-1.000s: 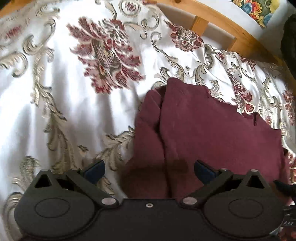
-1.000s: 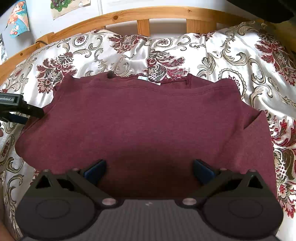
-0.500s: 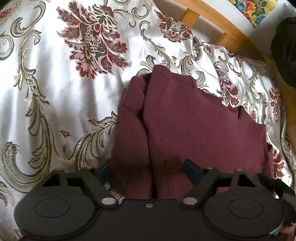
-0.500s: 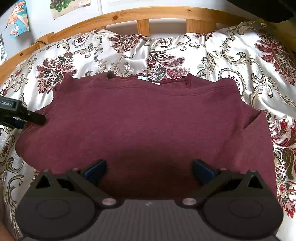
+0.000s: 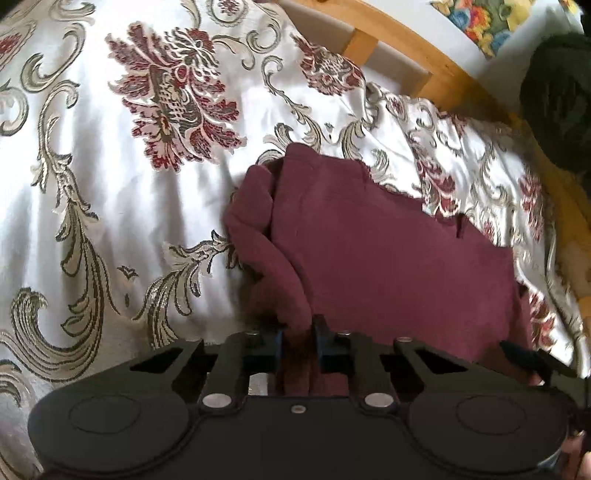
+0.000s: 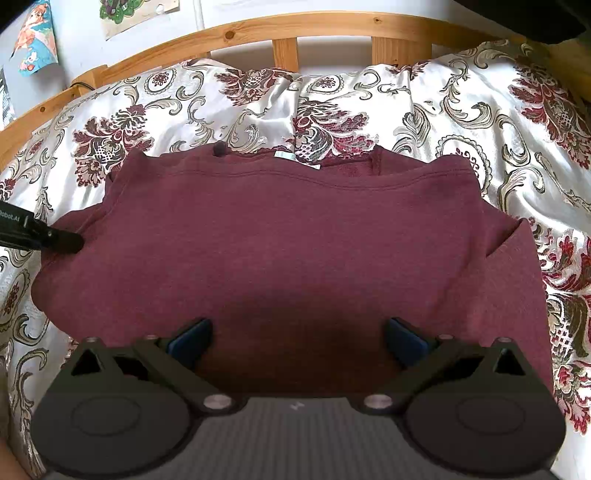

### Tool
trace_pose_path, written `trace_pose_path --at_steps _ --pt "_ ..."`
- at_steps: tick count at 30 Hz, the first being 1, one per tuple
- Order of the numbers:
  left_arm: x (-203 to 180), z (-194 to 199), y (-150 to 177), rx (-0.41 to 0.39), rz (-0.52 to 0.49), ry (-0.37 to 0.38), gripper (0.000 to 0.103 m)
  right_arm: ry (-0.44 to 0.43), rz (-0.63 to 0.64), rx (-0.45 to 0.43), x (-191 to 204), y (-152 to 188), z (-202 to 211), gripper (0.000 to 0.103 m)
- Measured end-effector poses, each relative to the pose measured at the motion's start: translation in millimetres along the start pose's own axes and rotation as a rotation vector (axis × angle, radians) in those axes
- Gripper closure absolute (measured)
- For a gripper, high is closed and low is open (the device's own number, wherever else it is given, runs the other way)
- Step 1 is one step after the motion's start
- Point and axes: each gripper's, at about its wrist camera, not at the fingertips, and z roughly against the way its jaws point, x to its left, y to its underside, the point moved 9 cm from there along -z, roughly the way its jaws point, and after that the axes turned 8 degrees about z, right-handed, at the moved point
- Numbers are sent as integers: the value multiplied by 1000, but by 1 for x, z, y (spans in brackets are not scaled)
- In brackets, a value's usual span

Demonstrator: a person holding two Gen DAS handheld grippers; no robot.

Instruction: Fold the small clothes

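Observation:
A maroon sweatshirt (image 6: 295,236) lies spread and partly folded on the floral bedspread (image 6: 480,122), its hem seam running across the far side. In the left wrist view the sweatshirt (image 5: 388,258) shows its bunched left edge. My left gripper (image 5: 297,341) is shut on that folded edge, cloth pinched between the blue pads. It also shows in the right wrist view (image 6: 70,242) as a dark tip at the garment's left side. My right gripper (image 6: 297,339) is open, its blue pads wide apart over the near edge of the sweatshirt, holding nothing.
A curved wooden bed rail (image 6: 288,33) runs behind the bedspread, with pictures on the wall (image 6: 35,40). A dark bundle (image 5: 557,96) sits at the far right in the left wrist view. Bare bedspread (image 5: 110,184) lies left of the garment.
My left gripper moved forward onto the sweatshirt's left edge and closed on it. The right gripper has stayed still and open.

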Motion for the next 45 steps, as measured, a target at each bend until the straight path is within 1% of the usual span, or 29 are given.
trace_pose_path --at_steps 2,4,8,13,16,19,23,25,28,31,32,33,34,36,37,39,40,41,42,45 --pt "-3 4 -1 -21 10 7 91 -1 -2 1 0 0 0 1" --pt "-14 13 -5 -65 -4 24 92 -4 -6 3 -1 0 1 1" --pt "-53 30 -14 -132 -124 46 92 -23 -27 11 -3 -3 3 0" --pt "-104 39 -20 -145 -170 81 93 -53 -119 -24 -19 -10 16 0" --pt "-146 39 -16 -146 -246 98 93 -26 -194 -71 -43 -14 29 0" --pt "-186 33 -9 -134 -312 105 93 13 -264 -129 -71 -17 47 0" --pt "-229 12 9 -102 -347 144 95 56 -384 -199 -113 -16 69 0" --pt "-244 -3 21 -68 -350 165 95 68 -467 -219 -136 -11 75 0" --pt "-263 -25 46 -19 -397 170 95 62 -611 -234 -164 0 79 0" --pt "-268 -37 65 23 -434 164 91 53 -707 -236 -180 9 78 0" --pt "-268 -38 69 34 -437 169 84 51 -724 -235 -184 11 77 0" --pt "-267 -38 72 39 -440 178 75 48 -737 -234 -186 13 75 0" --pt "-267 -36 73 36 -442 192 70 48 -743 -232 -188 13 73 0" --pt "-267 -27 74 20 -438 233 56 49 -733 -226 -187 12 71 0" --pt "-268 -24 73 14 -434 247 52 49 -723 -224 -184 12 69 0" --pt "-268 -12 73 7 -427 287 31 47 -697 -218 -179 9 66 0" --pt "-268 -5 74 8 -426 308 25 48 -680 -215 -176 7 64 0" --pt "-269 0 75 13 -429 325 15 50 -667 -217 -173 6 63 0" --pt "-271 4 77 18 -439 332 9 53 -652 -222 -171 4 63 0" --pt "-273 10 81 37 -466 307 7 50 -621 -242 -166 -2 68 0"
